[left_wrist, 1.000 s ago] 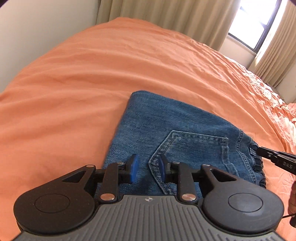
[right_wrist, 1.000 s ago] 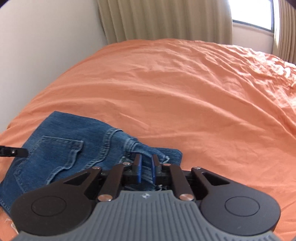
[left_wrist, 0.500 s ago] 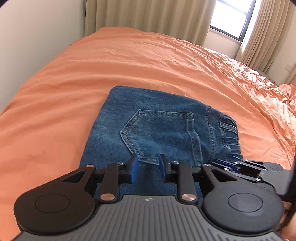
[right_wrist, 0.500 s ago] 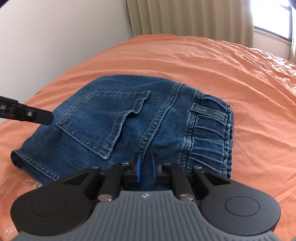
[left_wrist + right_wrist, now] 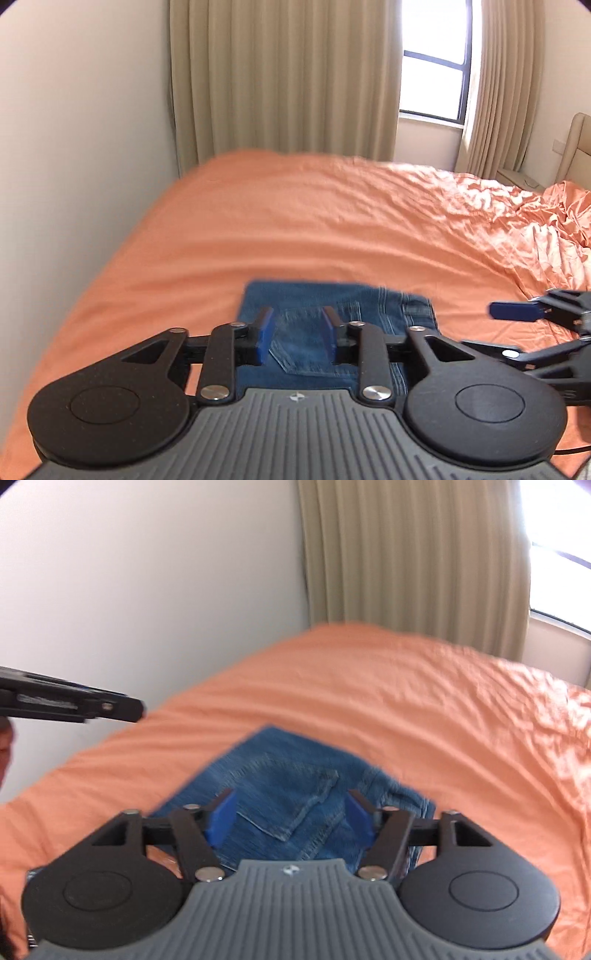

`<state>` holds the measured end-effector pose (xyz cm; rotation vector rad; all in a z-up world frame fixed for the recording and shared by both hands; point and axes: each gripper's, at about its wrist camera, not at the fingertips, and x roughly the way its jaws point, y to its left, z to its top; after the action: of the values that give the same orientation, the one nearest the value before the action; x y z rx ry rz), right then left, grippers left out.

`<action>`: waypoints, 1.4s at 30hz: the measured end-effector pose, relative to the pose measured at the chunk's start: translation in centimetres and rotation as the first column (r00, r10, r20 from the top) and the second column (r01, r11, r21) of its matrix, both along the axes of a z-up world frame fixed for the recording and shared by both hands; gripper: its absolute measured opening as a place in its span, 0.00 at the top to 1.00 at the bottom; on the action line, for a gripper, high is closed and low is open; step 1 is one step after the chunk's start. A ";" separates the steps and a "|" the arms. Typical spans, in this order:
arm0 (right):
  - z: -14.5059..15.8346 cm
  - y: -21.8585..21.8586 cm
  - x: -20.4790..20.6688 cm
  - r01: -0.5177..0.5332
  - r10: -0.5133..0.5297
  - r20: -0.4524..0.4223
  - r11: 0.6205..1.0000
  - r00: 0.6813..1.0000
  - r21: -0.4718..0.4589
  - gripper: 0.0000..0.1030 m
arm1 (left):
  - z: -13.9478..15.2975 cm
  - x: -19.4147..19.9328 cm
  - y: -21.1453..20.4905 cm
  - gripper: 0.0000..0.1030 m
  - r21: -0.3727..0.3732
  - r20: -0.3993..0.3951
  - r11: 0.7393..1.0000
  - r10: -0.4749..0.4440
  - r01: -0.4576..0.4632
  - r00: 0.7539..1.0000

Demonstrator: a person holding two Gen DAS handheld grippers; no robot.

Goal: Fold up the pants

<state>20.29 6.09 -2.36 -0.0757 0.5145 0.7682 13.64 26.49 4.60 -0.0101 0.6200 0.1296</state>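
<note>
Both grippers, left gripper [image 5: 297, 334], right gripper [image 5: 290, 821], opening, empty above folded pants [image 5: 332, 314]; headboard [image 5: 576, 147] left view only.

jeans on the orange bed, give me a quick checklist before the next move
1. Folded blue denim jeans lying flat on the orange bedsheet: ok.
2. Back pocket faces up: ok.
3. Left gripper opening, nothing between its pads: ok.
4. Right gripper opening, clear of the cloth: ok.
5. Near edge of the fold neat: cannot tell, hidden by the grippers.
</note>
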 end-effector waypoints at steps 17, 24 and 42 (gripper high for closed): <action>3.1 -6.4 -15.1 0.222 -0.236 0.218 0.971 0.947 0.088 0.21 | 3.2 -11.8 -6.8 0.07 0.128 0.236 0.991 0.001 -0.032 0.972; -0.2 -5.3 -13.5 0.320 -0.322 0.059 0.946 0.945 0.052 0.21 | -0.8 -12.0 -8.2 0.07 0.099 0.171 0.989 0.089 -0.107 0.981; -7.0 -2.8 -10.5 0.367 -0.369 -0.089 0.929 0.925 -0.039 0.21 | -7.1 -10.2 -9.2 0.07 0.094 -0.041 0.990 0.111 -0.107 0.993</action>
<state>9.83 3.34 -9.36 0.0383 0.6062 0.3984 3.44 17.29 -2.51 0.0483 0.6597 0.2647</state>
